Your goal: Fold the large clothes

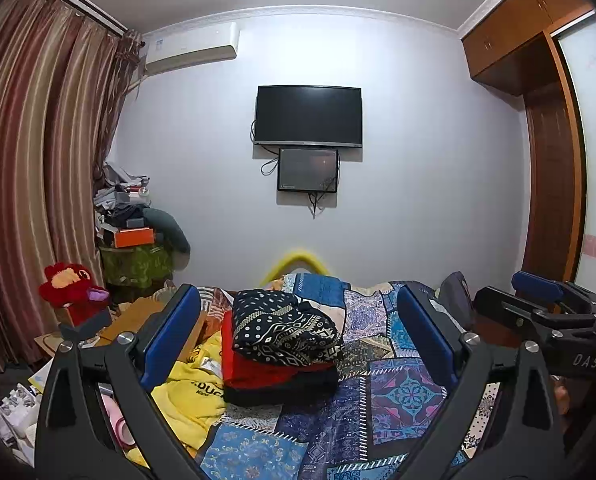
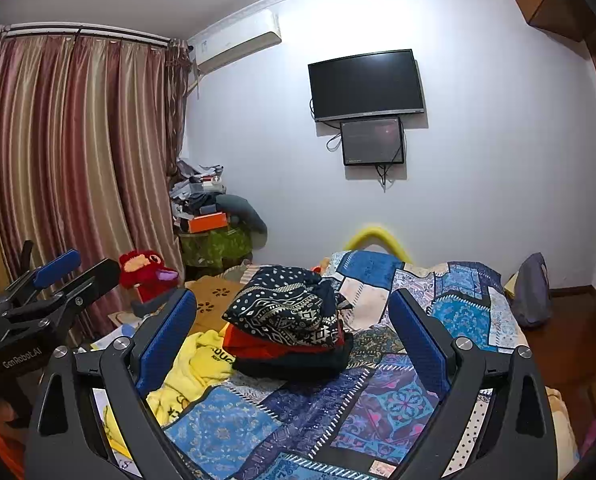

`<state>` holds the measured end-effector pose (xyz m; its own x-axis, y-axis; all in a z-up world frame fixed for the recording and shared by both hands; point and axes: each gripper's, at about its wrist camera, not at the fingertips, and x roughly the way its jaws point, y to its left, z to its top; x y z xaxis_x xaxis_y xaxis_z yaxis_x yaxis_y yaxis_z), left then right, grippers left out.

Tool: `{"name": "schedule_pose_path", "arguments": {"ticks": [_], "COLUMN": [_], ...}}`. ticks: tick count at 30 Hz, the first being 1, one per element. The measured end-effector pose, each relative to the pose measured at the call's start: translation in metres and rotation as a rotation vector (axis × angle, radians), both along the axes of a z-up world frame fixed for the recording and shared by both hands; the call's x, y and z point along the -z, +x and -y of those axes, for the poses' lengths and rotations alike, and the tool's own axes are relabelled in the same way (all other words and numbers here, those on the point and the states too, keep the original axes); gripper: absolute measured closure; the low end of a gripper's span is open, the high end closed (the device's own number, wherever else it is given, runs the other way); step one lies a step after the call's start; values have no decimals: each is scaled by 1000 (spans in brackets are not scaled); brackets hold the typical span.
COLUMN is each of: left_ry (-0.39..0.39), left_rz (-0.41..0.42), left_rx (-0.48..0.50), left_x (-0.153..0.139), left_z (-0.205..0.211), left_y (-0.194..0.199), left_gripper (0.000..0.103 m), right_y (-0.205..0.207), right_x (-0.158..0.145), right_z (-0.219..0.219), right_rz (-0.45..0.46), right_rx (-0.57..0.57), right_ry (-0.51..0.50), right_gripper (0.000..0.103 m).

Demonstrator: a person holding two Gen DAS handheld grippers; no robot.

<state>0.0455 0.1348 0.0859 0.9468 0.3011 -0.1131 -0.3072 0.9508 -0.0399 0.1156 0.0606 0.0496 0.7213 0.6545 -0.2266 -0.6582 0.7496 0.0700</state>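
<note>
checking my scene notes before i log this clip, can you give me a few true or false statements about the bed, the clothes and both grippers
1. Both the left gripper and the right gripper are open and hold nothing. True.
2. The patterned black garment tops the folded stack. True.
3. The yellow garment lies neatly folded on the stack. False: it lies crumpled on the bed, left of the stack.
4. The wall TV shows a bright picture. False: its screen is dark.

Even indoor light brightening the pale wall (image 1: 417, 160), fisheye bending the edges, corners darkening, yellow headboard (image 1: 298, 260) blurring
</note>
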Motion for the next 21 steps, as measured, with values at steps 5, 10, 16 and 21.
{"name": "schedule_pose_path", "arguments": {"ticks": [5,10,16,21], "left_ry": [-3,1,4,4], "left_rz": [-2,-4,-6,-4], "left_rx": [4,7,8,4], "left_x": [0,0,1,1], "left_z": [0,2,3,3], "left_y": [0,1,1,1], "left_gripper": [4,4,3,3], "right_y": [-2,-2,-4,-5], "right_x": [-2,-4,-5,-5], "right_z": [0,0,2,3], "right_rz": [3,-1,-1,0], "right_rx": [3,5,-6,-8], "right_ry": [-7,-9,-9,-8], "right_gripper": [7,7,7,7]}}
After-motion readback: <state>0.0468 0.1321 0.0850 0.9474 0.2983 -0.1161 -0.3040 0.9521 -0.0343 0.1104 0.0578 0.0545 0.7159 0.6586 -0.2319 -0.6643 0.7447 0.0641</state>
